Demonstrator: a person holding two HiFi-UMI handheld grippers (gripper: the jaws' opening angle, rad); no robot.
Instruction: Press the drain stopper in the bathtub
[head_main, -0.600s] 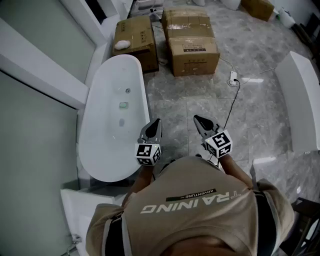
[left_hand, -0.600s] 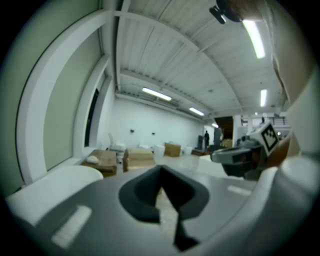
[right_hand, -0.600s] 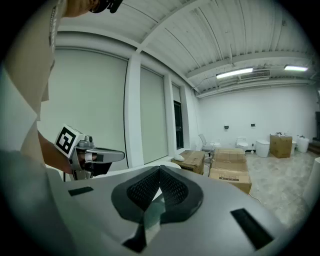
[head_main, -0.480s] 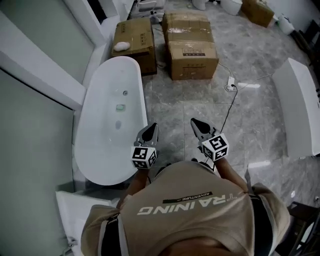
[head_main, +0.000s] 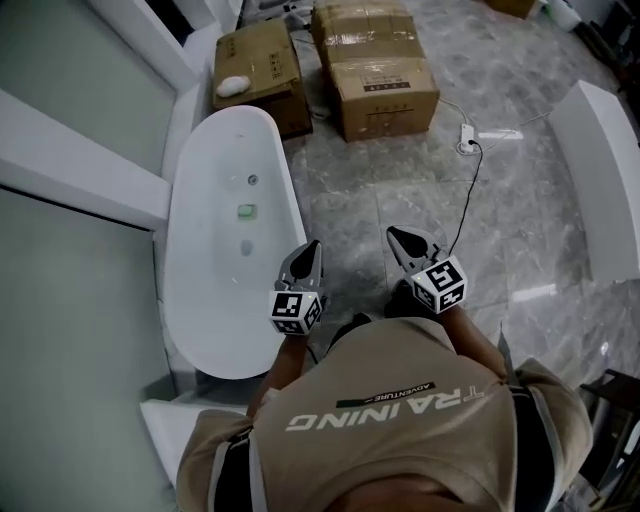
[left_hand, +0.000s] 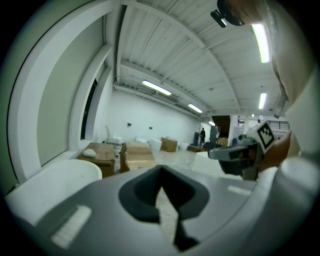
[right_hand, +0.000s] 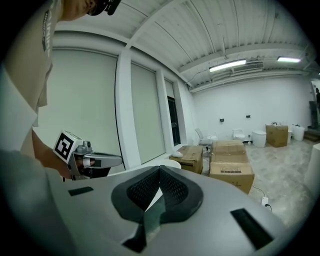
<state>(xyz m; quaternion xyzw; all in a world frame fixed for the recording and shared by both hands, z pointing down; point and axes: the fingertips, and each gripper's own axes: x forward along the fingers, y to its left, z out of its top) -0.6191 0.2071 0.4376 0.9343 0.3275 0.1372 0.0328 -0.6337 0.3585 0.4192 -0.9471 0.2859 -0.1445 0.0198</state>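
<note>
The white oval bathtub (head_main: 195, 300) stands on the marble floor at the left of the head view. On its bottom lies a small round drain fitting (head_main: 253, 180), with a greenish patch (head_main: 246, 211) just nearer to me. My left gripper (head_main: 310, 247) is held in the air beside the tub's right rim, jaws together, holding nothing. My right gripper (head_main: 396, 237) floats over the floor further right, also shut and empty. The left gripper view shows the tub's end (left_hand: 60, 172) and the right gripper (left_hand: 240, 152). The right gripper view shows the left gripper (right_hand: 92, 161).
Cardboard boxes (head_main: 385, 90) stand past the tub's far end, one (head_main: 255, 60) with a white object (head_main: 232, 86) on it. A power strip (head_main: 470, 143) with its cable lies on the floor. A long white slab (head_main: 610, 190) stands at the right, a white ledge (head_main: 80, 170) at the left.
The head view has shifted a little, so the tub sits slightly differently in it. Both grippers stay shut in front of the person's body at much the same place.
</note>
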